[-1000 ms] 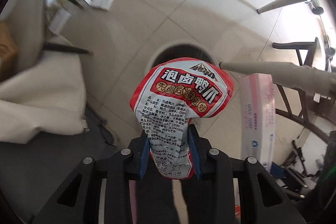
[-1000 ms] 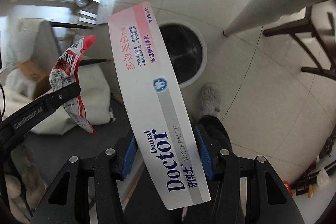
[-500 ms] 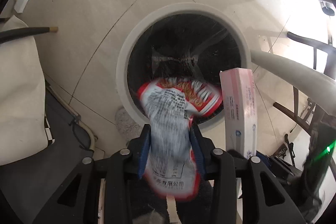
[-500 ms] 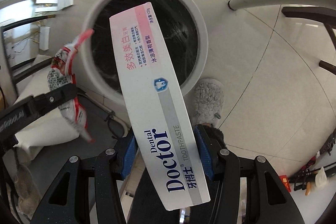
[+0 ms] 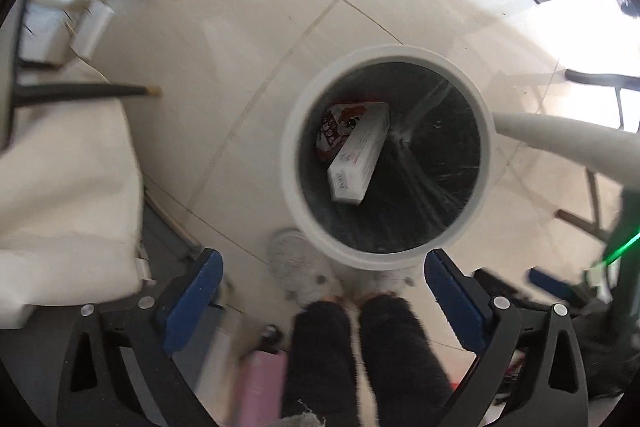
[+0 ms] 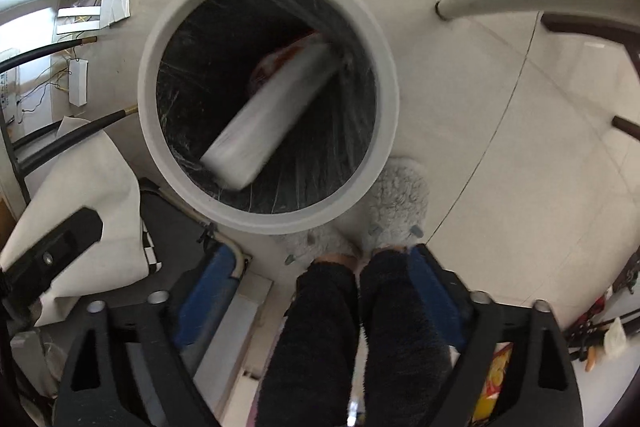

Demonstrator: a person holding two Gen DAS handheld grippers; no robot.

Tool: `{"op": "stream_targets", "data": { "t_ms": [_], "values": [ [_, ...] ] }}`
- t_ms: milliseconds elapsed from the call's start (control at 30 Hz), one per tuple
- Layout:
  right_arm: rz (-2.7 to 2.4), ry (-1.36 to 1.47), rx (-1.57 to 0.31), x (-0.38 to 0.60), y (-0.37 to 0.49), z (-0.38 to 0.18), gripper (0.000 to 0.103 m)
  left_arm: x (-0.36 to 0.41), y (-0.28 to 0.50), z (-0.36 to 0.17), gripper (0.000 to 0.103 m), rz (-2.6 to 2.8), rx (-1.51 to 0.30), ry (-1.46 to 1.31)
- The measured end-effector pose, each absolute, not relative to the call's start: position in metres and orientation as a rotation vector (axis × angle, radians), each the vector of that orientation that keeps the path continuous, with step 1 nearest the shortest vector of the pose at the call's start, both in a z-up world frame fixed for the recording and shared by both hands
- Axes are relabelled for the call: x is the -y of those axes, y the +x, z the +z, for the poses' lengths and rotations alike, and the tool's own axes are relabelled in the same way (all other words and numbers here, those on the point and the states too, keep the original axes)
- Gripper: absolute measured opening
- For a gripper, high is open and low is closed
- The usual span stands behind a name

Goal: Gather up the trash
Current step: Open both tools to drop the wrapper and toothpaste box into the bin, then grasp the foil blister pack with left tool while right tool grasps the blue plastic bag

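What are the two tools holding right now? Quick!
Left tool: open, holding nothing.
Right tool: open, holding nothing.
The toothpaste box and snack wrapper are inside the trash bin.

toothpaste box (image 6: 269, 117): motion-blurred | snack bag (image 5: 340, 125): mostly hidden beneath box

A glossy black plastic liner (image 5: 440, 163) lines the matt white bin (image 5: 292, 131); the toothpaste box (image 5: 360, 155) looks like smooth card, the slippers (image 6: 396, 203) fuzzy cloth, the floor (image 5: 240, 47) polished tile.
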State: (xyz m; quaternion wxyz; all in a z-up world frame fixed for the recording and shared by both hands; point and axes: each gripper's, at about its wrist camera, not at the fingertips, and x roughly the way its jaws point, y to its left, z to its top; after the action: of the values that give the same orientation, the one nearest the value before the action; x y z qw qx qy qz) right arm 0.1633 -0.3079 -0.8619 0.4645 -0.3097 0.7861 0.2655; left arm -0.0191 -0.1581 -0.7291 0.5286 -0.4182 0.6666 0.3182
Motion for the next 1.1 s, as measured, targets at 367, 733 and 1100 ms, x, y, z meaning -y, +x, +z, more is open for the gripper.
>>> {"op": "stream_targets", "data": {
  "t_ms": [367, 733, 1100],
  "values": [
    [0.725, -0.806, -1.718, 0.295, 0.159, -0.779, 0.103, 0.181, -0.032, -0.646, 0.103, 0.831, -1.566, -0.887],
    [0.783, -0.718, -1.627, 0.318, 0.150, -0.629, 0.103, 0.205, -0.039, -0.528, 0.103, 0.820, -1.509, -0.879],
    [0.830, -0.636, -1.576, 0.343, 0.137, -0.457, 0.103, 0.216, -0.053, -0.392, 0.103, 0.779, -1.409, -0.846]
  ]
}}
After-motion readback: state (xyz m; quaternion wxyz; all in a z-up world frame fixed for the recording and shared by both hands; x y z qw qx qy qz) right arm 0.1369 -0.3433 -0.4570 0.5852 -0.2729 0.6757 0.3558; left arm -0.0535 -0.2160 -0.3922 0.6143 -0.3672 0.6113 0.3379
